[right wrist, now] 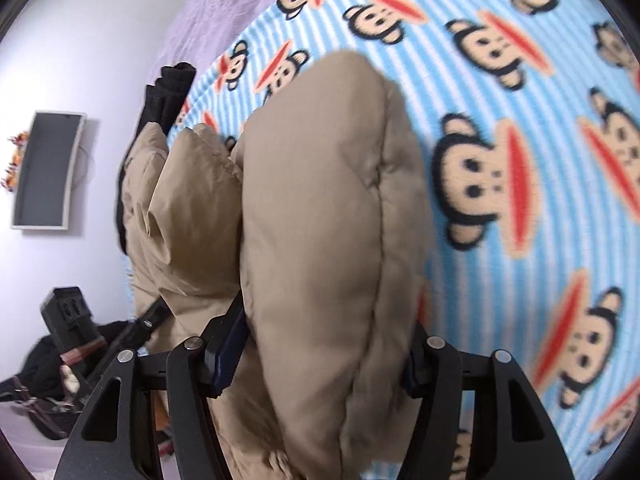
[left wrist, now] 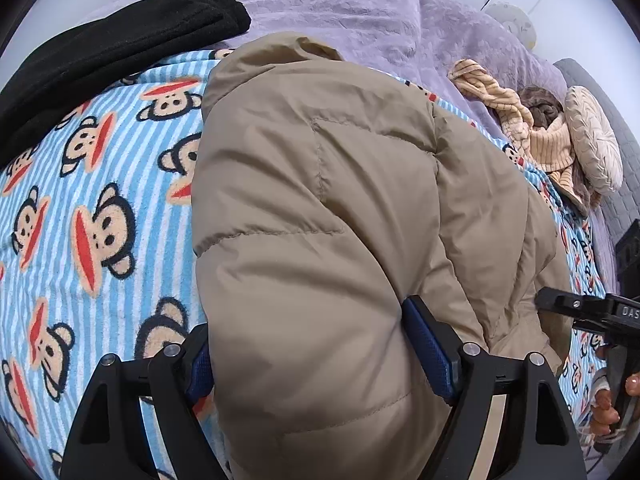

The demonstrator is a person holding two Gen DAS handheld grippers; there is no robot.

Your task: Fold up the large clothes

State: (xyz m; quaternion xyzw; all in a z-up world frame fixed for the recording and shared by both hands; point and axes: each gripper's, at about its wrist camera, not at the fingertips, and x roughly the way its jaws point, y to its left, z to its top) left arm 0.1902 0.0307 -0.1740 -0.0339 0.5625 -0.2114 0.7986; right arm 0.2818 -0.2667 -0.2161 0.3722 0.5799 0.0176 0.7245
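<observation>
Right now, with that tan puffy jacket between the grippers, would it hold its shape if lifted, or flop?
The tan puffy jacket would probably flop: it bulges and creases around the left gripper. Its quilted puffiness suggests lightness for its bulk. The smooth shell may slip.

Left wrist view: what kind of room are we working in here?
Most likely a bedroom. The tan puffer jacket lies on a bed spread with a monkey-print blanket over a lilac bedspread, with a round cushion by the padded headboard.
</observation>
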